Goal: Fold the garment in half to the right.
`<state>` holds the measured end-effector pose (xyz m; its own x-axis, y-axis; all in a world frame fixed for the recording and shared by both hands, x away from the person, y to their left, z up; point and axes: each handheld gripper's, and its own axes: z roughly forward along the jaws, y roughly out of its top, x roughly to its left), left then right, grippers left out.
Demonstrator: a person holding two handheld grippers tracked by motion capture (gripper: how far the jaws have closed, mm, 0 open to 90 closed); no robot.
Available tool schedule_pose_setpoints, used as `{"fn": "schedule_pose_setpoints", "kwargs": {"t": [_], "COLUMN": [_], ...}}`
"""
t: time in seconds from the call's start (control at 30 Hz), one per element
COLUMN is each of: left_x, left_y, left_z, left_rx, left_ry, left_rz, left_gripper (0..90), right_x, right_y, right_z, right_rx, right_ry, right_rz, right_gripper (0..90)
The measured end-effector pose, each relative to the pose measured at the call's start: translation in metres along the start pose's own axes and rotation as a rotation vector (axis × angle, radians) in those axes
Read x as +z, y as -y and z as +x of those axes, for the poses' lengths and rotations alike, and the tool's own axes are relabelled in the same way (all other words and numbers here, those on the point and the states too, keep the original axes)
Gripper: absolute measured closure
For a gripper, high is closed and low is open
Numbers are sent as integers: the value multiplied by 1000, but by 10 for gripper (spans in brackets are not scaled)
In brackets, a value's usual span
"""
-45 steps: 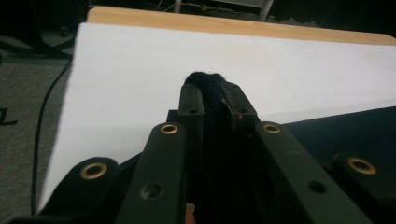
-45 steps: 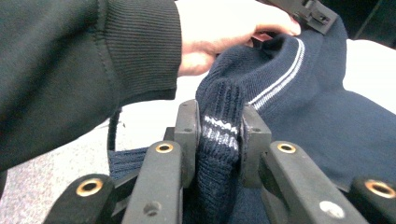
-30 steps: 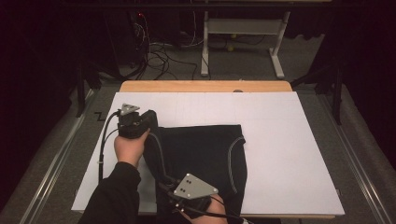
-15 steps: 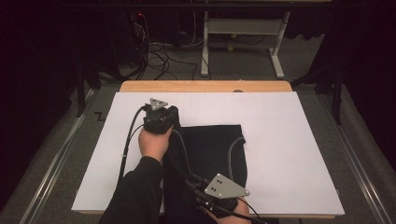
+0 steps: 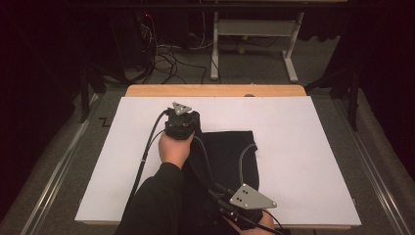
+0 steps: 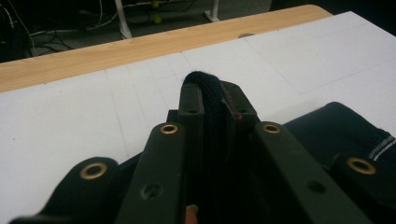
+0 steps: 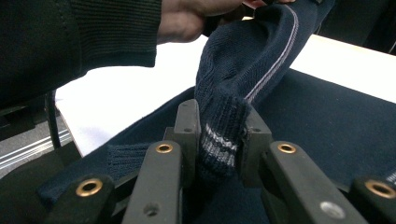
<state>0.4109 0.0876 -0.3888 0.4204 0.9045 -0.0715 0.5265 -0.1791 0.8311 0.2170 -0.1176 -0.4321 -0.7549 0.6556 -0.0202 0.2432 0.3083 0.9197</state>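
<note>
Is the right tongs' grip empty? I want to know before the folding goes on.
No: in the right gripper view the right tongs pinch the striped ribbed cuff of the dark sweater between them.

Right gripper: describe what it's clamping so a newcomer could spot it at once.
On the white sheet covering the table lies a dark navy knitted garment, near the person's edge. The right gripper is shut on a sleeve of it, lifted off the flat body. Its ribbed cuff bears pale stripes, and a pale line runs along the sleeve.
</note>
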Motion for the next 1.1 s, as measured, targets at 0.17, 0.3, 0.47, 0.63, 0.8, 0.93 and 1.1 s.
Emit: {"fn": "schedule_pose_setpoints", "kwargs": {"t": [0.17, 0.3, 0.47, 0.63, 0.8, 0.93, 1.1], "left_x": [6, 10, 13, 19, 29, 37, 43], "left_y": [-2, -3, -5, -5, -2, 0, 1], "left_z": [-7, -13, -22, -31, -39, -47, -58], "left_rx": [16, 21, 25, 36, 40, 43, 48], "left_ry": [6, 14, 25, 30, 38, 52, 68], "left_rz": [19, 21, 20, 27, 50, 58, 64], "left_gripper": [760, 760, 761, 761, 761, 761, 760], "right_x": [-3, -5, -11, -17, -23, -29, -35], "right_y": [4, 7, 10, 14, 20, 26, 32], "right_z": [-3, -5, -8, -12, -17, -22, -25], "right_rx": [7, 14, 16, 20, 26, 33, 40], "right_ry": [7, 11, 20, 31, 50, 61, 69], "right_rz": [8, 15, 16, 24, 34, 47, 62], "right_gripper": [743, 743, 743, 742, 743, 742, 740]}}
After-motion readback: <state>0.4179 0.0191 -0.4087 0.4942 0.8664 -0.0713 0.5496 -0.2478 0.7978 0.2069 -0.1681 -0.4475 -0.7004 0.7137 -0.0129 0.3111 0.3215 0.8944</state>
